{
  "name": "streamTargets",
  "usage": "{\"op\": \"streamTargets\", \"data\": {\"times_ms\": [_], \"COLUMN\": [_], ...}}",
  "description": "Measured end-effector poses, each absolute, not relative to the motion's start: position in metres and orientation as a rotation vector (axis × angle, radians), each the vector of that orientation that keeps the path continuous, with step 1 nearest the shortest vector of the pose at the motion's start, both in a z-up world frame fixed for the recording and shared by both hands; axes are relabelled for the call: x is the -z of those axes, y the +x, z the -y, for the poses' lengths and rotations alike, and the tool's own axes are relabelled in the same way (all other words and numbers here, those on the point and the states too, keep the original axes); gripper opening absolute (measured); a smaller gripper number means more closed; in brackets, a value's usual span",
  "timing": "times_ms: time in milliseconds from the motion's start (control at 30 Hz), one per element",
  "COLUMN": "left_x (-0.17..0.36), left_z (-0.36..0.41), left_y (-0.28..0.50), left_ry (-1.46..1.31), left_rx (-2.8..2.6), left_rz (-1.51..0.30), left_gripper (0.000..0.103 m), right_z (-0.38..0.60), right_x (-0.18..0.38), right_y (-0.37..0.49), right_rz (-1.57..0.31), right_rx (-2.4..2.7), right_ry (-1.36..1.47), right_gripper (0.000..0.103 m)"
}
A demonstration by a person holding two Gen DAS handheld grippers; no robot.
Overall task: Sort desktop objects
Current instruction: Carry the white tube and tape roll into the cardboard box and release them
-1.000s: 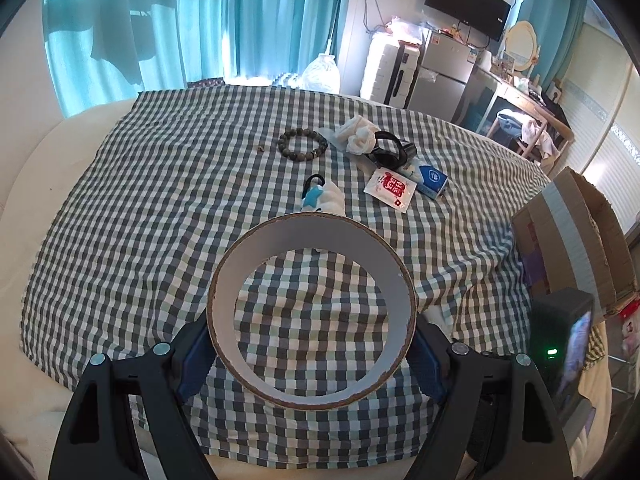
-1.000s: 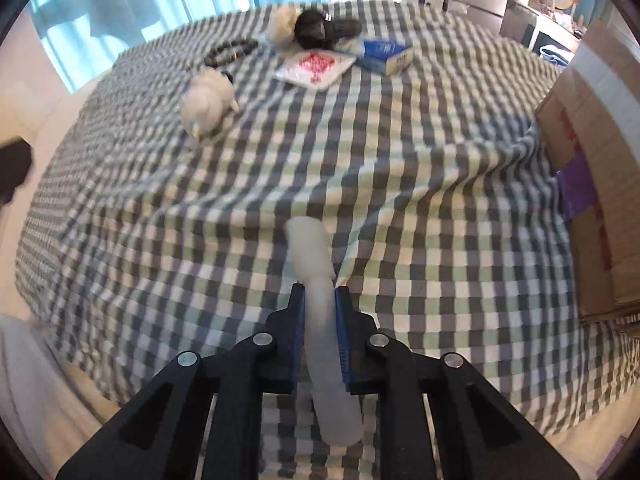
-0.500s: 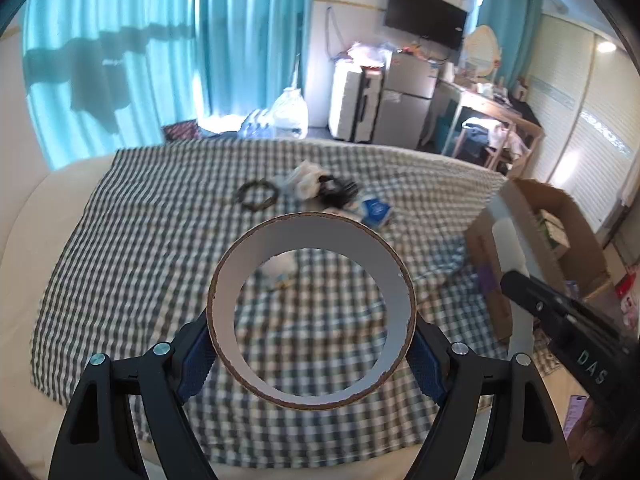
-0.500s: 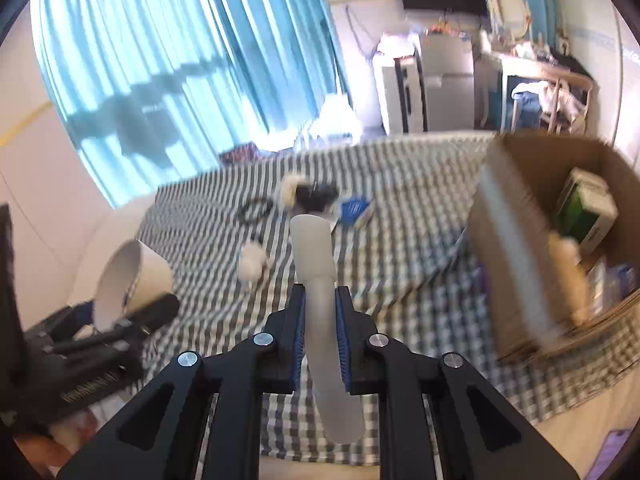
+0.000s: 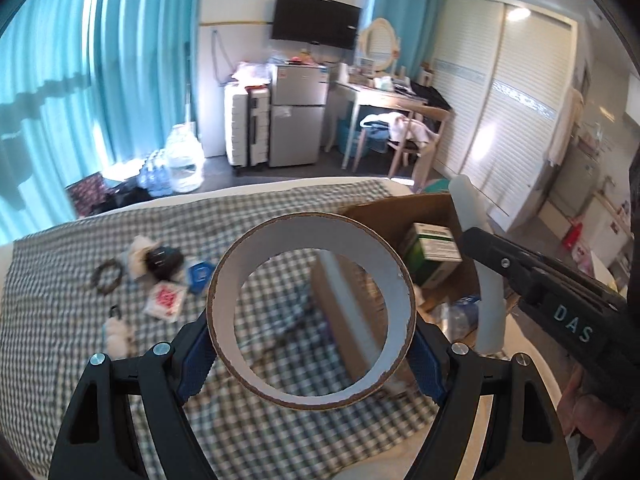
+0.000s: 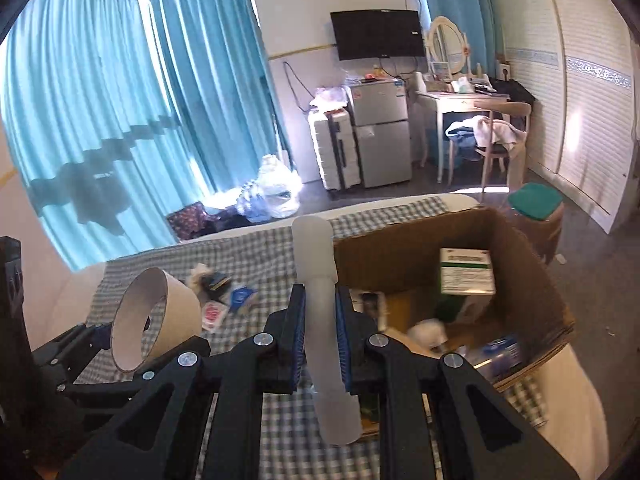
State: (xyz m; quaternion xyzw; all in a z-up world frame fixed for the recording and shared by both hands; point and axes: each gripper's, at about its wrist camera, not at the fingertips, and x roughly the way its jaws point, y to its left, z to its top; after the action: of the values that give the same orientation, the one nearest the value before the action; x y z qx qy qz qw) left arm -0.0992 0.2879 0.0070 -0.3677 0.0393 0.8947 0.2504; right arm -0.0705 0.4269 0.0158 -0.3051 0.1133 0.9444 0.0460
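Observation:
My left gripper is shut on a wide cardboard tape ring and holds it in the air above the checked bed cover; the ring also shows in the right wrist view. My right gripper is shut on a frosted white tube, held up near the front edge of an open cardboard box. The tube and right gripper also show in the left wrist view. The box holds a green-and-white carton and other small items.
On the checked cover lie a bead bracelet, a black item with a white fluffy thing, a blue packet, a red-and-white sachet and a white plush keychain. Fridge, suitcase, desk and chair stand behind.
Both grippers have risen and swung right toward the cardboard box, still holding the ring and the tube. The box now fills the right of both views.

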Motion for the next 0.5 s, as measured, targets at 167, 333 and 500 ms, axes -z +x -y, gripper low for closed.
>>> {"op": "streamTargets", "data": {"times_ms": [167, 333, 500], "left_x": [0.004, 0.02, 0.023], "left_z": [-0.347, -0.38, -0.394], "left_y": [-0.114, -0.128, -0.131], "left_ry": [-1.002, -1.034, -1.049], "left_rx": [-2.39, -2.311, -2.313], "left_rz": [-0.185, -0.188, -0.313], "left_gripper": [0.083, 0.086, 0.095], "right_z": [-0.482, -0.519, -0.552], "right_x": [-0.003, 0.018, 0.025], "right_y": [-0.081, -0.089, -0.087], "right_rz": [-0.327, -0.395, -0.62], "right_rx": [-2.799, -2.751, -2.69], "right_ry": [-0.98, -1.035, -1.008], "right_gripper": [0.014, 0.018, 0.045]}}
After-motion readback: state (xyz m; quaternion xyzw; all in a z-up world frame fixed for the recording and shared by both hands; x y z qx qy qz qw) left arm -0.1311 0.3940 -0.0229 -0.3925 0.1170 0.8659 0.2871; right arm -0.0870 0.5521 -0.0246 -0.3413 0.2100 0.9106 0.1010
